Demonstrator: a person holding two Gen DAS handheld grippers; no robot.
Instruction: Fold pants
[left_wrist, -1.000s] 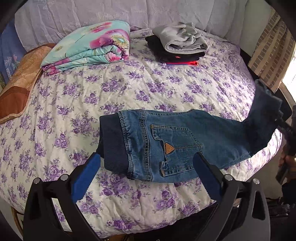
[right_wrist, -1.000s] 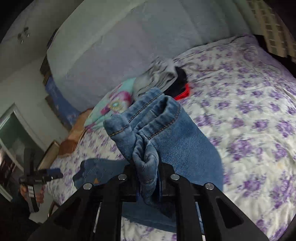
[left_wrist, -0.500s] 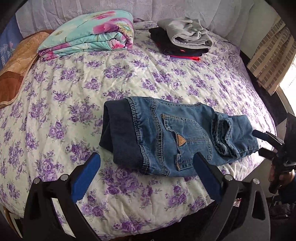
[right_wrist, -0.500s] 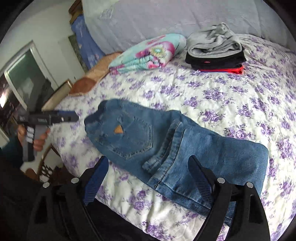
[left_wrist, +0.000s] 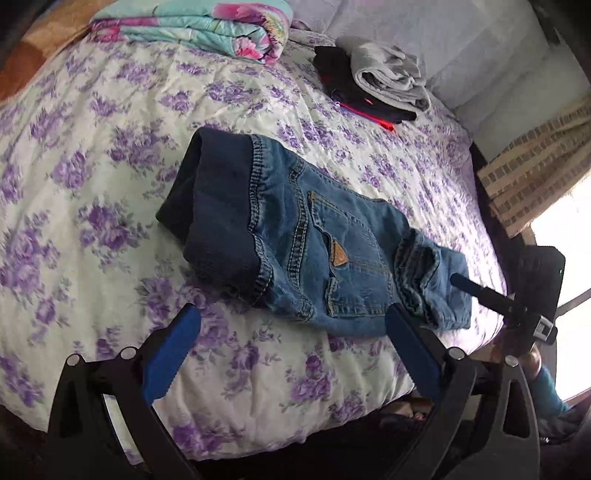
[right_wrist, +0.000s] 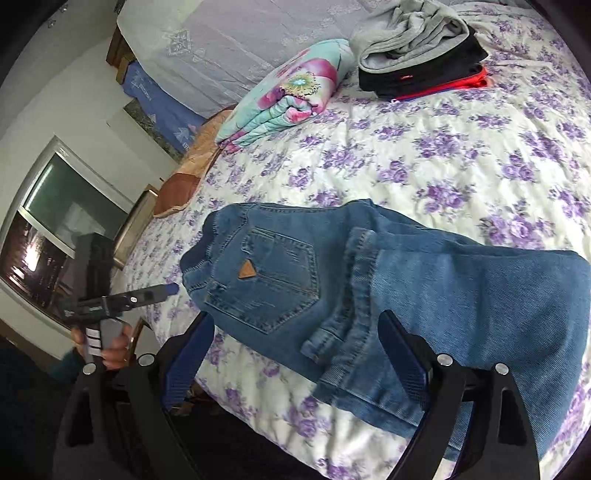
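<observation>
Jeans (left_wrist: 325, 254), folded in half with the leg ends laid over the back pocket, lie on the flowered bedspread (left_wrist: 110, 155) just ahead of both spread-fingered grippers, left gripper (left_wrist: 291, 347) and right gripper (right_wrist: 295, 350), neither one touching or grasping the denim

Left gripper (left_wrist: 291, 354): jaws spread wide, blue pads facing each other, nothing between them, pointing downward at a slant. In the right wrist view it (right_wrist: 173, 288) shows side-on, held in a hand (right_wrist: 110, 343) wrapped round its grip. Right gripper (right_wrist: 295, 350): jaws have just been opening and now stand wide with nothing clamped between the pads; angled downward. In the left wrist view it (left_wrist: 456, 278) shows at the right edge
</observation>
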